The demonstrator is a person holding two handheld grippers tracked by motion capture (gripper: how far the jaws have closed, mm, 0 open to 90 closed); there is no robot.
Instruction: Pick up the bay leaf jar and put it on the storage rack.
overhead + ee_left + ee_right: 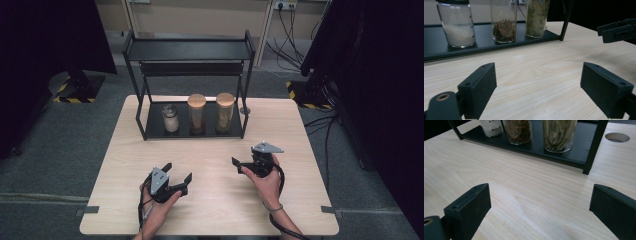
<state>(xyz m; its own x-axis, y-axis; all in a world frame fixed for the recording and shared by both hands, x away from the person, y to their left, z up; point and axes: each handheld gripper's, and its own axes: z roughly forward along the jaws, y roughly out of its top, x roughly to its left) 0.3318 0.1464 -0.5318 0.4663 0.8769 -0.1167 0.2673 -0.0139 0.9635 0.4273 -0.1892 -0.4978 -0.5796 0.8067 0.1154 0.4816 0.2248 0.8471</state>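
Three jars (197, 114), one black rack (188, 50), one wooden table (215, 200), two grippers (172, 179).

— What carries everything here?

— A light wooden table (215, 150), pale grain running across it, standing on a grey floor (60, 150).

— And what stands directly on the table?

— A black metal rack (190, 50) at the far edge, its lower shelf (155, 127) flat on the wood. Three jars sit in a row on that shelf: a short jar of white powder (170, 118) at the left, a cork-lidded jar of brown pieces (196, 113) in the middle, a cork-lidded jar of dried leaves (224, 112) at the right.

— Anything else in the tabletop?

— A round cable hole (617, 137) just beside the rack's right post.
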